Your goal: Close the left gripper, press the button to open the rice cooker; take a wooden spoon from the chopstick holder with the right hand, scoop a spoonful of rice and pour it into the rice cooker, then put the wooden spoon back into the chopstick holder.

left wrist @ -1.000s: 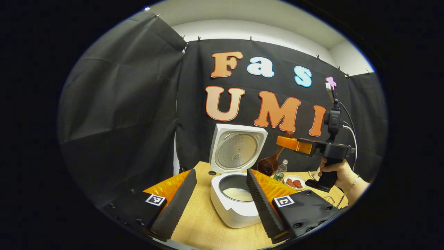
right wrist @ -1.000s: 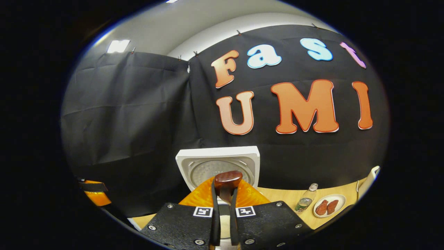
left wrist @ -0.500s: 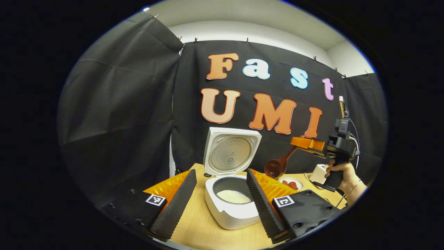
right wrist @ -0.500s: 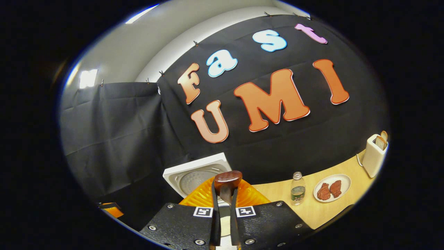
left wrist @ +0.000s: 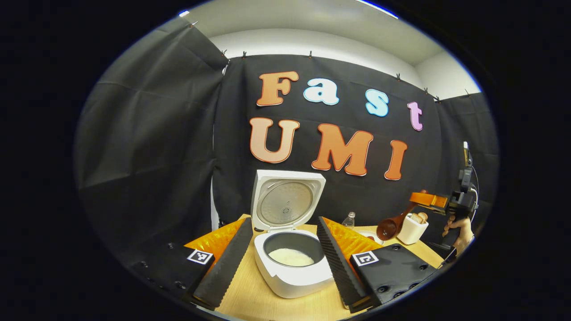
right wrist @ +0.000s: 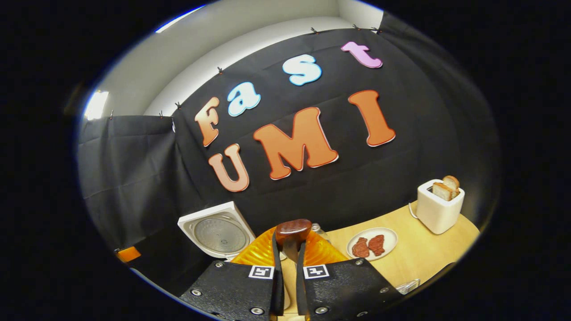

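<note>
Left gripper view: my left gripper (left wrist: 280, 254) is spread wide before the open rice cooker (left wrist: 292, 267), near the table's (left wrist: 250, 298) front edge.

Right gripper view: my right gripper (right wrist: 289, 285) clamps the wooden spoon (right wrist: 292, 232).

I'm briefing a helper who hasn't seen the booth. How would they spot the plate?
Start at the open rice cooker on the wooden table. Toward the white toaster lies a small white plate, the only flat dish, carrying two reddish pieces.
</note>
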Available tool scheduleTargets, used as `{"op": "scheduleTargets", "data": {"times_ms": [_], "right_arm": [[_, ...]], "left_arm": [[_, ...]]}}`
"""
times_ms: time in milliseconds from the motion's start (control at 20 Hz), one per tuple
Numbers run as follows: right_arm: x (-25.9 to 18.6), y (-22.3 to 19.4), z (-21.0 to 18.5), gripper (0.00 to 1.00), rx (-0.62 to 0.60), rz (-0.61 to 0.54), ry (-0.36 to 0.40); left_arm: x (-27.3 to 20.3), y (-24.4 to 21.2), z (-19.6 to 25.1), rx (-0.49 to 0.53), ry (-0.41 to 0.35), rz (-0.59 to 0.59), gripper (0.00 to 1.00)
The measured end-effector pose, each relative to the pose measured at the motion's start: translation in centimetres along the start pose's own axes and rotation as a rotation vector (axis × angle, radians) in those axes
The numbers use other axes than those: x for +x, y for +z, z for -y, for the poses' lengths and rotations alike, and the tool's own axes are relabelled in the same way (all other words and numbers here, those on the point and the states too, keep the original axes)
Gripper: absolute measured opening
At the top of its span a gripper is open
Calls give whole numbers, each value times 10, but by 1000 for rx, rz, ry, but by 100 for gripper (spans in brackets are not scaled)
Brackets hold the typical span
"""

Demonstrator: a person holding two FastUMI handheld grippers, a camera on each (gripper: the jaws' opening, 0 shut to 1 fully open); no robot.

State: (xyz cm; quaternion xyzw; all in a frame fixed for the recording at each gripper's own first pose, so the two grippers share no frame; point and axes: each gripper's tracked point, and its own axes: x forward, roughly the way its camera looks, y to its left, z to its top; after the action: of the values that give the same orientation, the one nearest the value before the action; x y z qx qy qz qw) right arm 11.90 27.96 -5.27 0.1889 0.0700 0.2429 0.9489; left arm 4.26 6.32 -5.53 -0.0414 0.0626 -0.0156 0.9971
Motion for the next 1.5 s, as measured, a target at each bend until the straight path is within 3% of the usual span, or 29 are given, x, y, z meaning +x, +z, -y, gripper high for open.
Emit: {"op": "scheduleTargets", "data": {"times_ms": [300,750,1200,1500], "right_arm": [[-51,-4,80,10,38,-5,-147],[-102,-56,167,10,77,-70,-312],[-92,-128,192,10,151,-184,-320],[-98,-134,215,12,204,-177,-363]], "left_arm": [[4,-1,21,12,-37,-7,98],[5,1,43,16,-70,-18,98],[0,3,37,53,-34,-27,98],[-3,4,31,58,-19,-29,98]]}}
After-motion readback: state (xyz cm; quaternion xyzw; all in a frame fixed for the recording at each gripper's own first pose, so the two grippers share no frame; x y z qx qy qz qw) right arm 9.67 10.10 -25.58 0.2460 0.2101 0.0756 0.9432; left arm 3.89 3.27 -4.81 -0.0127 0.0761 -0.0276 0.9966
